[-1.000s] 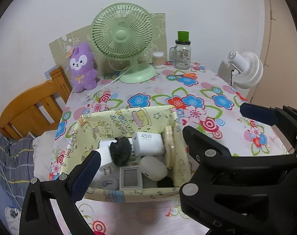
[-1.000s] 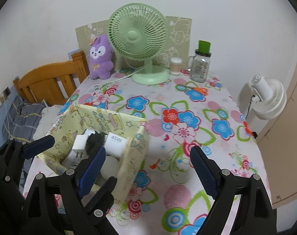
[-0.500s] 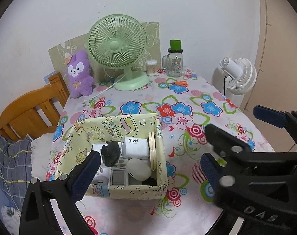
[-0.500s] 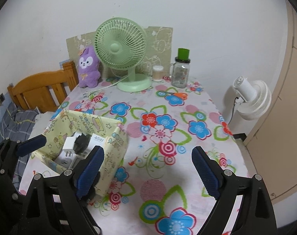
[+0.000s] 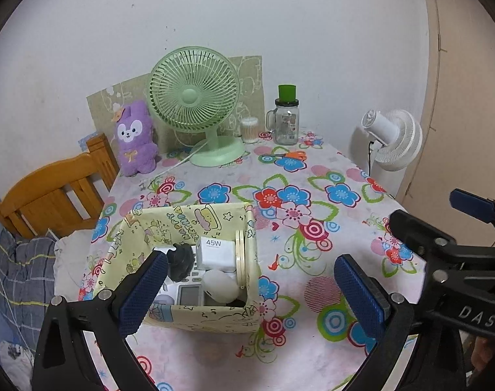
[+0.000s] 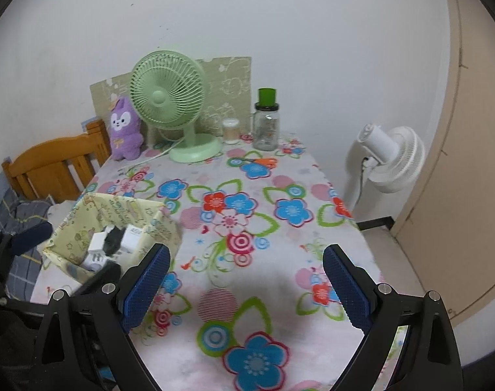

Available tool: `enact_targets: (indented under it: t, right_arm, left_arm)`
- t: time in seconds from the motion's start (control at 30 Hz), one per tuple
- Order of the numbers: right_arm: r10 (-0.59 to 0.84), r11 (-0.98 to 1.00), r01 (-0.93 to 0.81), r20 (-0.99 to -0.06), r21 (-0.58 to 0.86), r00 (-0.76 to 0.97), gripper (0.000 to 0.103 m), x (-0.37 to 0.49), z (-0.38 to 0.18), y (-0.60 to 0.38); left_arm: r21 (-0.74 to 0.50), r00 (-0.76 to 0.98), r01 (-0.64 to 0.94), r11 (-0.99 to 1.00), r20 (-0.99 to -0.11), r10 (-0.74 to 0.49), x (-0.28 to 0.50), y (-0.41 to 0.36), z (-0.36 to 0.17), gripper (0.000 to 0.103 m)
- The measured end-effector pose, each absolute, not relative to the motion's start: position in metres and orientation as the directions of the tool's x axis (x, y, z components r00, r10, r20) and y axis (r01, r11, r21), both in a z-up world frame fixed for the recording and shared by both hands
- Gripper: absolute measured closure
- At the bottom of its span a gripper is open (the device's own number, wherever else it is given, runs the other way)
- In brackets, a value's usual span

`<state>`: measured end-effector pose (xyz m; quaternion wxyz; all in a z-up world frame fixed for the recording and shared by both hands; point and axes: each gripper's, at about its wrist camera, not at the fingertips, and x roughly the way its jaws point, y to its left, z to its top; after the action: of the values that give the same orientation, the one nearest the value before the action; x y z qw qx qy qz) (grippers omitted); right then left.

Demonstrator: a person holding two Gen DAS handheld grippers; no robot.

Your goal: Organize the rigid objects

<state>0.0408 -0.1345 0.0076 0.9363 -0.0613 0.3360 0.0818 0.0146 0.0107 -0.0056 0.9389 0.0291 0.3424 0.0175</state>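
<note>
Rigid bits are all sitting inside the yellow fabric box at the near-left part of the table, w/ the floral cloth under it. Left gripper hangs just in front of and above the box, blue pads spread wide, nothing between them. Right gripper is over bare cloth to the right of the box, jaws have just been opening, now wide apart, empty too. In the left wrist view it shows at the right edge, well apart from the box.

Inside the box, near to far: a small grey display gadget at the front wall, a white egg-shaped case next to it, then a black lumpy thing and a white 45W charger. A thin round wooden-rimmed disc stands on edge against the right wall.

Further back, by the wall: green desk fan, purple plush to its left, small jar of cotton swabs and a glass mug jar w/ green lid to its right. White fan stands off the table on the right, wooden bed frame on the left.
</note>
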Motion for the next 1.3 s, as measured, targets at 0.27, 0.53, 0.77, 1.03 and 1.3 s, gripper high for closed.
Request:
enact_targets:
  t: [0.27, 0.53, 0.77, 1.03, 1.3]
  right_arm:
    - [0.086, 0.985, -0.158, -0.602, -0.068, 0.794, 0.006, 0.028, 0.02, -0.156]
    - [0.071, 0.985, -0.148, -0.564, -0.091, 0.823, 0.006, 0.017, 0.028, -0.16]
    - [0.061, 0.99, -0.123, -0.547, -0.076, 0.835, 0.002, 0.009, 0.029, -0.161]
    - [0.047, 0.994, -0.094, -0.541, -0.06, 0.84, 0.002, 0.01, 0.03, -0.164]
    - [0.045, 0.997, -0.075, -0.528, -0.036, 0.848, 0.002, 0.008, 0.033, -0.168]
  left_arm:
    - [0.049, 0.788, -0.016, 0.999, -0.614, 0.043, 0.0, 0.006, 0.006, 0.0]
    - [-0.017, 0.809, -0.037, 0.999, -0.588, 0.02, -0.008, 0.015, 0.018, 0.0]
    - [-0.036, 0.803, -0.016, 0.999, -0.596, -0.009, -0.007, 0.014, 0.017, 0.0]
    - [-0.026, 0.806, -0.009, 1.0, -0.592, -0.008, -0.007, 0.01, 0.018, 0.0]
    - [-0.03, 0.817, -0.011, 0.999, -0.577, -0.008, -0.009, 0.007, 0.023, 0.0]
